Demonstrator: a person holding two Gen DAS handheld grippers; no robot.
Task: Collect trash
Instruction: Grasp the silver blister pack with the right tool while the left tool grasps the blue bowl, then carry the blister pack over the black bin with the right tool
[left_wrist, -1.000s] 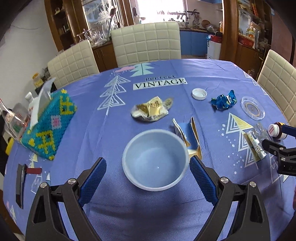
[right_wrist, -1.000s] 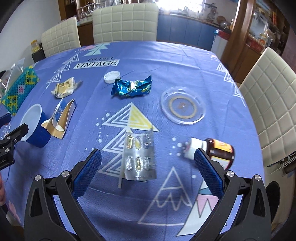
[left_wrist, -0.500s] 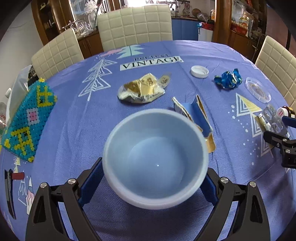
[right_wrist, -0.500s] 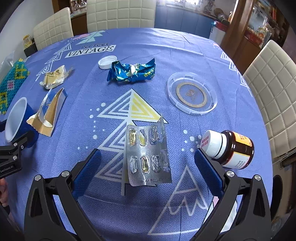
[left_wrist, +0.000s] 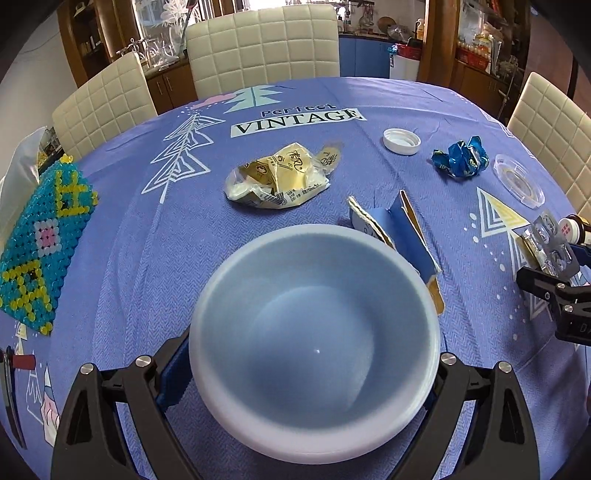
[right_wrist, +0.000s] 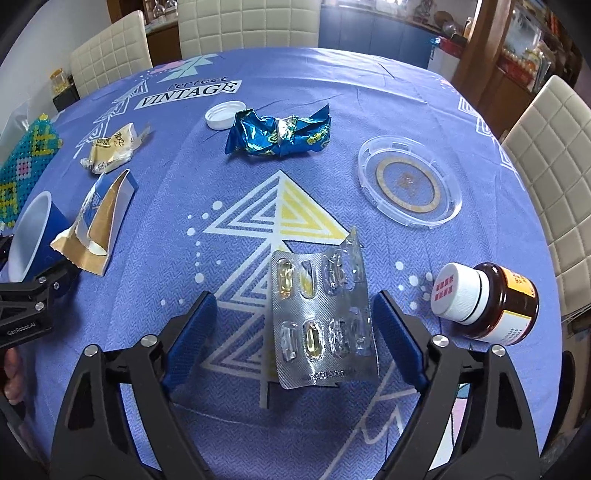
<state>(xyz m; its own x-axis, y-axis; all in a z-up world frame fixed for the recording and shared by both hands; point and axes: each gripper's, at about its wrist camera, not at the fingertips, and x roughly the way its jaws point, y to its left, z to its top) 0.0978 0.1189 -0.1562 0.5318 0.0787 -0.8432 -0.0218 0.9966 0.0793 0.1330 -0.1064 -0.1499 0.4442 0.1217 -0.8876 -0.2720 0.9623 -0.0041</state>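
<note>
Since a second ago both grippers have dropped closer to the table: the left gripper (left_wrist: 314, 373) now has the pale blue bowl (left_wrist: 314, 332) filling the space between its blue pads, and the right gripper (right_wrist: 293, 339) has come down around the silver blister pack (right_wrist: 321, 317), its jaws having just been closing. Those right jaws are still fairly wide, the pads standing just beside the pack's edges without pressing it. Whether the left pads press the bowl's wall I cannot tell, as the rim hides them.

Just right of the right gripper lies a brown pill bottle (right_wrist: 487, 299) on its side. Beyond the pack sit a clear round lid (right_wrist: 410, 181), a crumpled blue wrapper (right_wrist: 280, 136) and a white cap (right_wrist: 223, 114). Beside the bowl stands a torn blue-and-gold packet (left_wrist: 402, 229), with a crumpled yellow wrapper (left_wrist: 280, 177) farther off. A beaded tissue box (left_wrist: 40, 243) rests at the left edge of the blue tablecloth (left_wrist: 147, 229).
</note>
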